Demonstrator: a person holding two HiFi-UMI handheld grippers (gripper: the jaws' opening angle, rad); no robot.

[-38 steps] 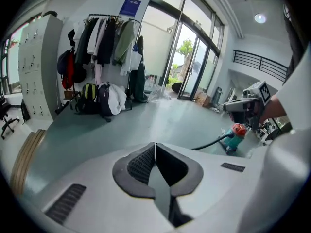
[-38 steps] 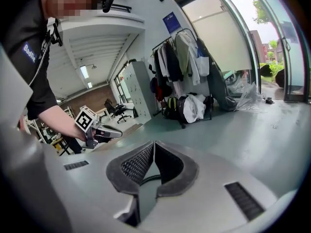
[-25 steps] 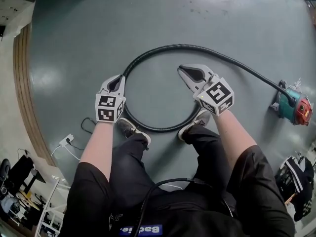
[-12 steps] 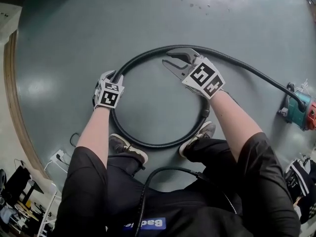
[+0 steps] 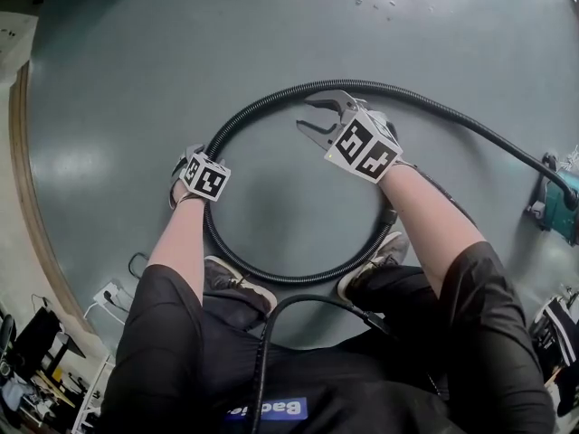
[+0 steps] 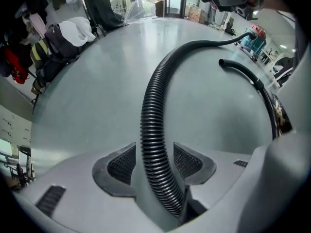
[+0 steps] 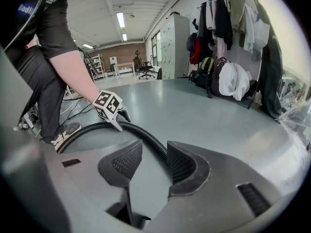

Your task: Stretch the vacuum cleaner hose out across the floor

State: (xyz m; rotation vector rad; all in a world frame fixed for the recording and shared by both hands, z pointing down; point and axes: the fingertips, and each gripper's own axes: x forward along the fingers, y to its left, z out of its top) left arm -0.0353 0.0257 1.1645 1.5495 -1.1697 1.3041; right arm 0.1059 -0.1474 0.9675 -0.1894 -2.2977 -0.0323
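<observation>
A black ribbed vacuum hose (image 5: 298, 280) lies in a loop on the grey floor and runs right to a teal vacuum cleaner (image 5: 556, 208). My left gripper (image 5: 190, 165) points straight down over the loop's left side. In the left gripper view the hose (image 6: 150, 125) passes between its jaws (image 6: 154, 147) with gaps on both sides; they have just been opening. My right gripper (image 5: 306, 113) hangs tilted over the loop's top, jaws also just opened. In the right gripper view (image 7: 154, 147) nothing is between its pads, and the hose (image 7: 146, 135) lies on the floor just beyond them.
The person's shoes (image 5: 240, 283) (image 5: 384, 251) stand at the loop's near side. A power strip and cables (image 5: 109, 292) lie at lower left by the curved wooden floor edge (image 5: 27, 206). Bags and hanging clothes (image 7: 233, 81) line the far wall.
Both grippers have sunk toward the floor and their jaws have opened. The left one now straddles the hose on the loop's left; the right one has moved over the loop's top.
</observation>
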